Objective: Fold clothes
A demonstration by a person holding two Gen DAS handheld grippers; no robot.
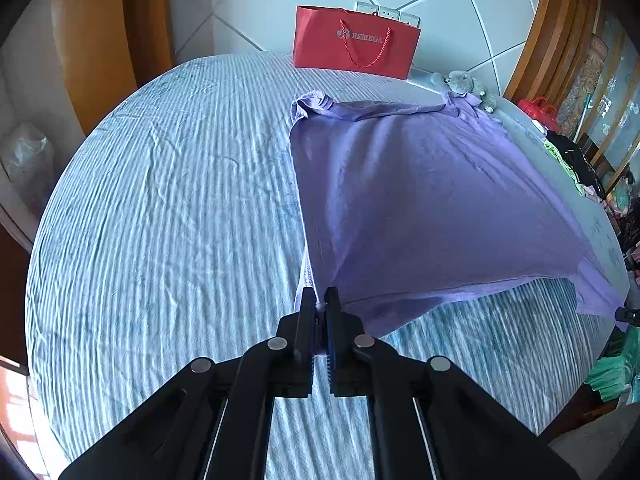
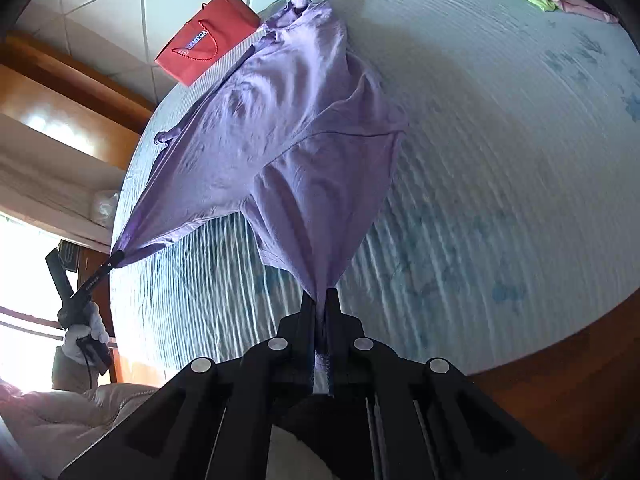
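We hold soft lilac cotton shirt [image 1: 420, 200] stretched above striped pale-blue bed sheet [image 1: 160, 200], likely to lay flat before folding. Left gripper [image 1: 320, 300] pinched on one hem corner, right gripper [image 2: 320, 300] on other. Only right view shows gloved hand [image 2: 82, 336]; left shows red paper bag [image 1: 352, 40] upright.

Bed [image 1: 160, 200], blue striped sheet: purple garment [image 1: 400, 184], red bag [image 1: 352, 42], grey plush toy [image 1: 468, 84], clothes pile [image 1: 576, 160].

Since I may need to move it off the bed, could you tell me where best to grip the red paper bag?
Grip the red paper bag by its looped cord handle, coming from the front: it stands upright against the headboard, handle hanging down its facing side.
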